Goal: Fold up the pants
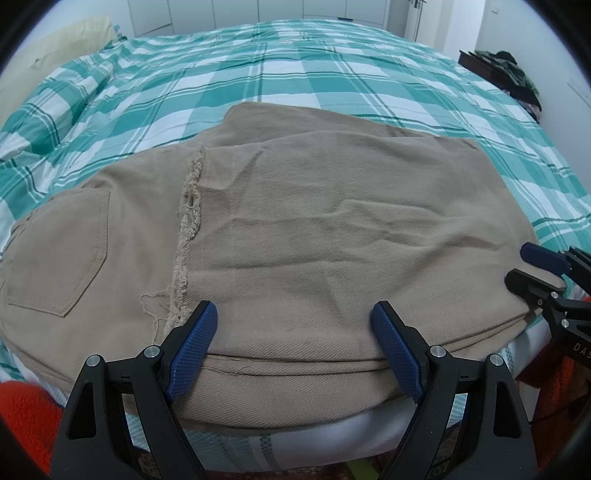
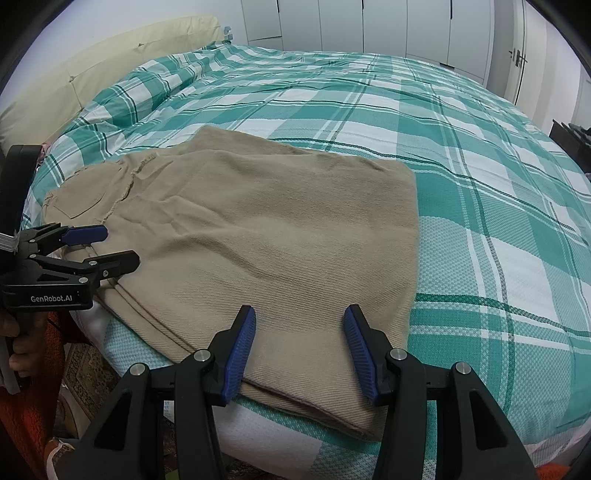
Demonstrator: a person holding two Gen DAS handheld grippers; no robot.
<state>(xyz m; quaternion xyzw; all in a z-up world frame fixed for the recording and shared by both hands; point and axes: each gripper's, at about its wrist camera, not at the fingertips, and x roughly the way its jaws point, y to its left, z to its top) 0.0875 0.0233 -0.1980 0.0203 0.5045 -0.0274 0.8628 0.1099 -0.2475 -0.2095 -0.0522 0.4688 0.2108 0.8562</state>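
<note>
Tan pants lie folded in layers on the bed, also in the right wrist view, with a back pocket at the left and a frayed hem across the top layer. My left gripper is open over the near folded edge, also seen from the side in the right wrist view. My right gripper is open over the near right part of the pants, and shows in the left wrist view at the right edge. Neither holds cloth.
The bed has a teal and white checked cover. A cream headboard stands at the far left. Dark furniture with clothes is at the far right. White closet doors line the back wall. The mattress edge is just below the grippers.
</note>
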